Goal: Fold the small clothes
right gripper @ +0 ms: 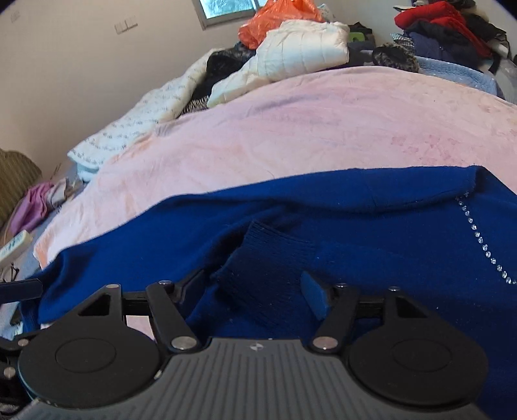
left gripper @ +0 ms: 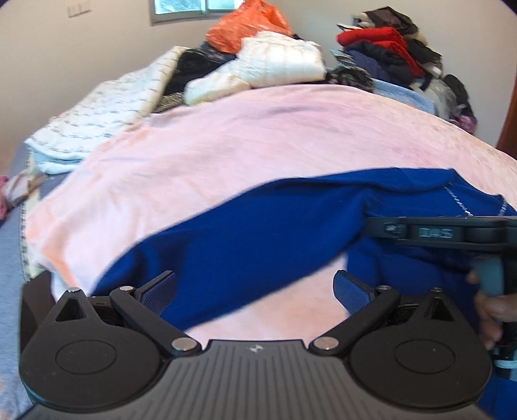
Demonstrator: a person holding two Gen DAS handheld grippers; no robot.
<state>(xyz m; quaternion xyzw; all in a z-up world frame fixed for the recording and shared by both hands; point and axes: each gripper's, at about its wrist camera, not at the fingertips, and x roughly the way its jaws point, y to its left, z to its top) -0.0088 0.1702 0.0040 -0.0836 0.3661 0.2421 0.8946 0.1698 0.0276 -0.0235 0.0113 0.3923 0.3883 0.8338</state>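
Note:
A royal-blue knit sweater (right gripper: 371, 232) lies spread on the pink blanket (right gripper: 290, 135), with a line of rhinestones (right gripper: 478, 239) near its right side. Its sleeve is folded across the body, and the ribbed cuff (right gripper: 268, 261) lies between the fingers of my right gripper (right gripper: 252, 287), which is open, its pads clear of the knit. In the left wrist view the sleeve (left gripper: 258, 232) runs diagonally under my left gripper (left gripper: 255, 290), which is wide open and holds nothing. The right gripper (left gripper: 378, 227) reaches in from the right over the sweater, with a hand (left gripper: 494, 307) on its handle.
Behind the blanket lie a white padded jacket (right gripper: 300, 48), an orange plastic bag (right gripper: 274, 19), a printed white quilt (right gripper: 145, 119) and a pile of red and dark clothes (right gripper: 446, 29). A light blue fleece (right gripper: 458, 74) sits at the back right. Purple cloth (right gripper: 32, 206) lies off the left edge.

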